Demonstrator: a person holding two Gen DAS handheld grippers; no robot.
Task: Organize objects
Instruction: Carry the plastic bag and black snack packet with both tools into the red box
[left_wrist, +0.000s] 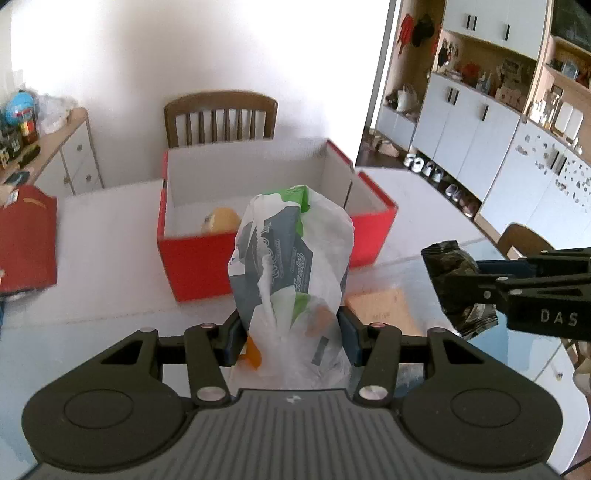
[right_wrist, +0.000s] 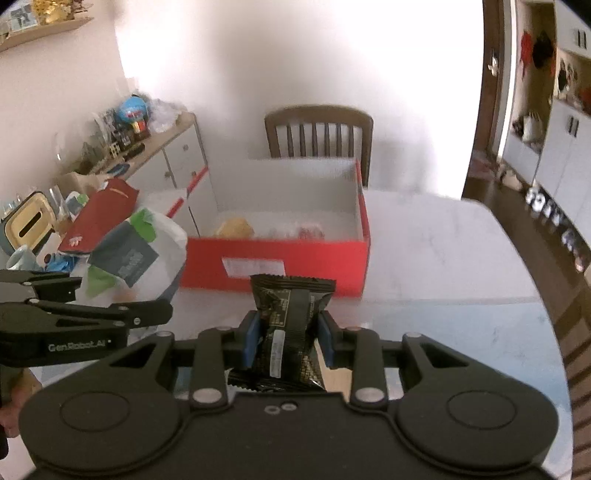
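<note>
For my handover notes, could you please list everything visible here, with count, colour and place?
box: one, red outside, white inside, open, on the table
yellow item: one, inside the box
table: one, pale, under the box
chair: one, brown wood, behind the box
red bag: one, left of the box
sideboard: one, white, cluttered top, left wall
plastic bag: one, white, green and grey, in left tongs
snack packet: one, black, in right tongs
</note>
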